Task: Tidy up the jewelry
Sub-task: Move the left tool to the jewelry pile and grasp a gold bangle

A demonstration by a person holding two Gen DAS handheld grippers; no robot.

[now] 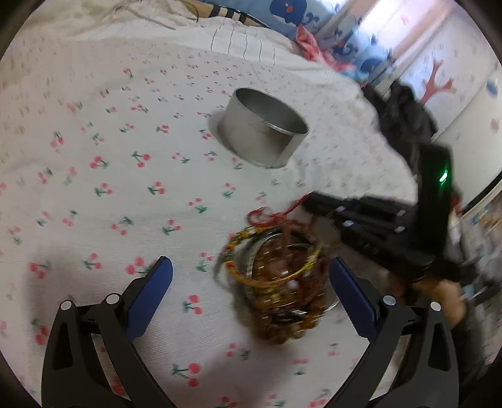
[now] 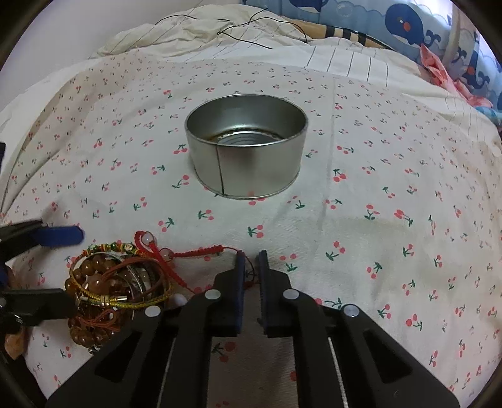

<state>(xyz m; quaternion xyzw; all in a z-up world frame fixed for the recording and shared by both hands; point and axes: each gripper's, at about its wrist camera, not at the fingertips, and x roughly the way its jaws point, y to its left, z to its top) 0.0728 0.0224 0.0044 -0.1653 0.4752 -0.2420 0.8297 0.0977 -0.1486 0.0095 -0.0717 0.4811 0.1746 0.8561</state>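
A heap of bracelets (image 1: 279, 282) lies on the cherry-print bedsheet: amber beads, gold and silver bangles, a beaded cord; it also shows in the right wrist view (image 2: 109, 288). A red woven cord bracelet (image 2: 194, 251) trails from the heap to my right gripper (image 2: 250, 255), whose jaws are nearly closed around the cord's thin end. My left gripper (image 1: 251, 273) is open, its blue pads either side of the heap. An empty round metal tin (image 2: 246, 150) stands beyond, also in the left wrist view (image 1: 262, 135).
The bed's cherry-print sheet (image 2: 376, 188) spreads all around. Rumpled cream bedding and a black cable (image 2: 244, 31) lie at the back. A blue whale-print pillow (image 2: 417, 28) and pink cloth (image 2: 439, 69) sit at the back right.
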